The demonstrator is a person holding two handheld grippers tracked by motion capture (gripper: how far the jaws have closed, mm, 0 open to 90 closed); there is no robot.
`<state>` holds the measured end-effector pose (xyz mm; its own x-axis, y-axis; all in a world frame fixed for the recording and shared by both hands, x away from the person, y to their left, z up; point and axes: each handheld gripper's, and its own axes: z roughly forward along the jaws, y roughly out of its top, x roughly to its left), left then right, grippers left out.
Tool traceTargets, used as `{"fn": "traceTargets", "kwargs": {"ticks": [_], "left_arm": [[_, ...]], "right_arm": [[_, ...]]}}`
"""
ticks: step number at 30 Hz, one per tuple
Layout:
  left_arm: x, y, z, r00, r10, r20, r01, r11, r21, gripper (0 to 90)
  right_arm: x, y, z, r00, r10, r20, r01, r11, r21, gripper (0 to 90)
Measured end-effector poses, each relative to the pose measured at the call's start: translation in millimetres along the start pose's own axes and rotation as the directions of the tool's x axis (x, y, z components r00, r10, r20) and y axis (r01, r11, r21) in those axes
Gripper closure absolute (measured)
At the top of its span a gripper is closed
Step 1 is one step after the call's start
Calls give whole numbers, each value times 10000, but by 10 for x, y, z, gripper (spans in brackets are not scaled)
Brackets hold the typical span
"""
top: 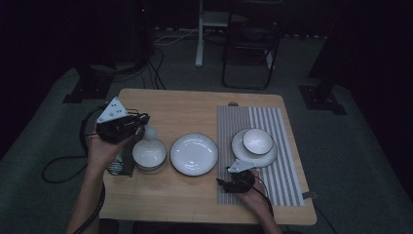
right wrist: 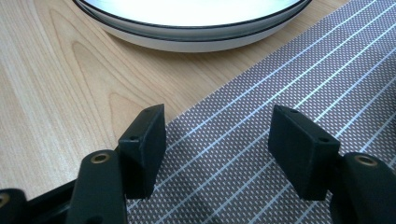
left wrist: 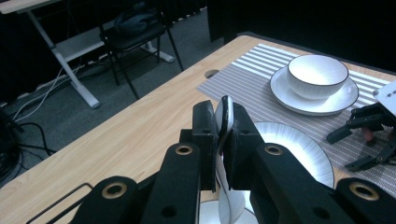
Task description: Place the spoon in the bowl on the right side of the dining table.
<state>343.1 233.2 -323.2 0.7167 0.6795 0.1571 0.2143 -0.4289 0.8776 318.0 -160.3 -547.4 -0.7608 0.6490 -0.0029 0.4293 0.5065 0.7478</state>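
The left tool [left wrist: 223, 135] pinches a white spoon [left wrist: 225, 123] with a thin dark edge, held on edge above a white bowl [top: 148, 154] on the wooden tabletop [top: 190, 105]. The right tool [right wrist: 219, 149] rests spread and empty over the striped mat [right wrist: 289, 84], beside a white plate [top: 194, 154].

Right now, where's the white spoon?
The white spoon is pinched upright in the left tongs, at the table's left in the high view, hanging over the bowl beside the empty plate.
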Motion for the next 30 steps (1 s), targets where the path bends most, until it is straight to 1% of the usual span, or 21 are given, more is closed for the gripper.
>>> {"fn": "traceTargets", "kwargs": {"ticks": [3, 6, 10, 16, 30], "left_arm": [[-14, 35, 46, 10000, 77, 38, -77, 10000, -27, 848], [-26, 55, 72, 9999, 56, 91, -55, 9999, -91, 848], [-53, 109, 142, 9997, 204, 155, -203, 9998, -87, 848], [-81, 173, 226, 9992, 299, 272, -295, 9995, -136, 848], [-125, 245, 381, 9980, 369, 506, -360, 9992, -186, 848]], "right_arm": [[0, 0, 0, 10000, 3, 0, -3, 10000, 1, 368], [0, 0, 0, 10000, 1, 3, -1, 10000, 3, 368], [0, 0, 0, 10000, -2, 3, 2, 10000, 2, 368], [0, 0, 0, 10000, -2, 3, 2, 10000, 3, 368], [2, 0, 0, 10000, -5, 9, 5, 10000, 0, 369]]}}
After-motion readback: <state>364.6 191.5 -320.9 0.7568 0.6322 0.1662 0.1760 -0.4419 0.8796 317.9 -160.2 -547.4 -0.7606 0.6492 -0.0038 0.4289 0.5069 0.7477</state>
